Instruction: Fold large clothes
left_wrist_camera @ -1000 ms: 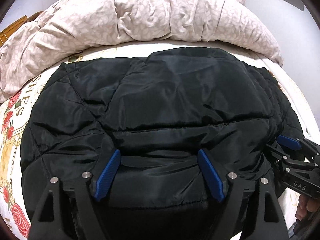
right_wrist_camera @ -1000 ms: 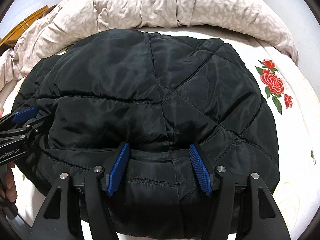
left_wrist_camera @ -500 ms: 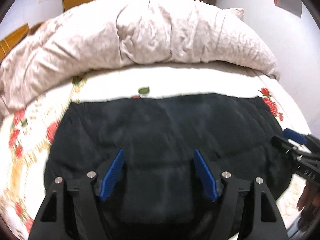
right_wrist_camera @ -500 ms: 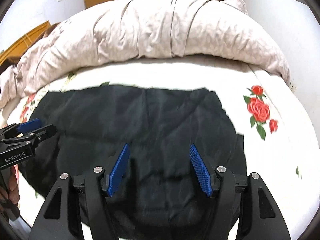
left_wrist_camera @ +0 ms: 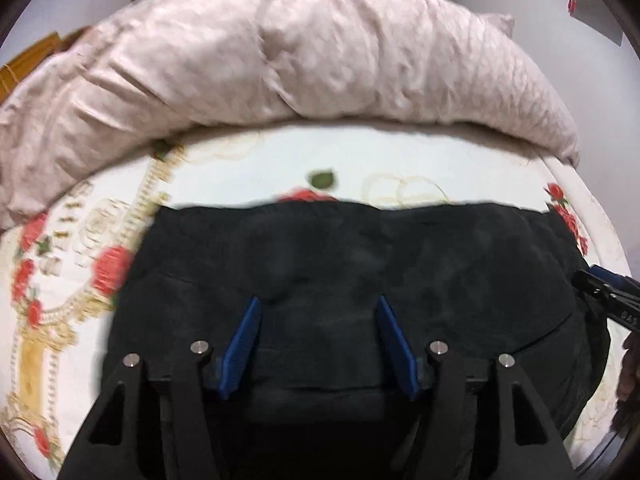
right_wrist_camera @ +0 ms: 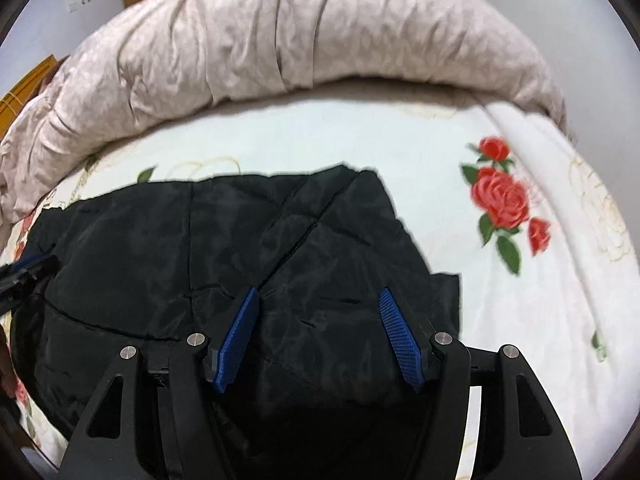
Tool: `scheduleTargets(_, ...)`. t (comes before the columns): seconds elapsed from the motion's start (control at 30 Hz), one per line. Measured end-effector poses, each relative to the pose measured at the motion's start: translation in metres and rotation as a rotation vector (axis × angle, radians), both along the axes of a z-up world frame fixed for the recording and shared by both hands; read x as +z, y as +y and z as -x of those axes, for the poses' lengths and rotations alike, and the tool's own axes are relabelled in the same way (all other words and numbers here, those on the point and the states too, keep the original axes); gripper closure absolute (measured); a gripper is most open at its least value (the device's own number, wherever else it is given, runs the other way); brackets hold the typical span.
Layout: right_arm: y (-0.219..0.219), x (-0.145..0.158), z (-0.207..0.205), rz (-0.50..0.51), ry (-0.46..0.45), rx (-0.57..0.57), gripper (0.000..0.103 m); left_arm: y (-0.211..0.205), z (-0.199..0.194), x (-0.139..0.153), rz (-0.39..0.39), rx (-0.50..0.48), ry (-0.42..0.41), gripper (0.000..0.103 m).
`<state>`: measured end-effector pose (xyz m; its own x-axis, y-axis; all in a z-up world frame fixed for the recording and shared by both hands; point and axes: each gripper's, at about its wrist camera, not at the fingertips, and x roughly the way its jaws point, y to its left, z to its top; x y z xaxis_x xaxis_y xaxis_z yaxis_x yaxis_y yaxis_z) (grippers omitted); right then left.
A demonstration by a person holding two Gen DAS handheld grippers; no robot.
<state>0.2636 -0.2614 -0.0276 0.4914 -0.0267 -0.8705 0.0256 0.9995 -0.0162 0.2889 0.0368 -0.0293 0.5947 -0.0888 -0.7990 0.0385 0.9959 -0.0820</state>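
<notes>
Tools first: my left tool (left_wrist_camera: 316, 340) and right tool (right_wrist_camera: 318, 336) both stand wide apart over the black quilted jacket (right_wrist_camera: 240, 248), gripping nothing I can see. Jacket lies bunched on the bed (right_wrist_camera: 360, 136); I'd pinch a hem corner each, lifting evenly. No containers visible.

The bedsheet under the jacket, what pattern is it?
White bedsheet with red roses, clearest in the right wrist view.

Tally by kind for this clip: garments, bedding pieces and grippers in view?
Garments: 1, the black jacket
Bedding: 2, the duvet and the floral sheet
Grippers: 2, left gripper and right gripper
Total: 5
</notes>
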Motion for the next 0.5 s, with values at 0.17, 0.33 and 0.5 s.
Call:
scheduleTargets(0.17,-0.016,-0.02,-0.001,0.038,0.04,-0.039,0.041,0.058,0.002,-0.007,-0.063,0.118,0.008,0.041)
scheduleTargets(0.33,-0.022,-0.034,-0.001,0.036,0.052,-0.055,0.041,0.082,-0.004,-0.038,0.01,0.141,0.045,0.041)
scheduleTargets(0.5,-0.018,-0.041,0.0,0.062,0.048,-0.042,0.041,0.075,-0.01,-0.051,0.005,0.144,0.04,0.04)
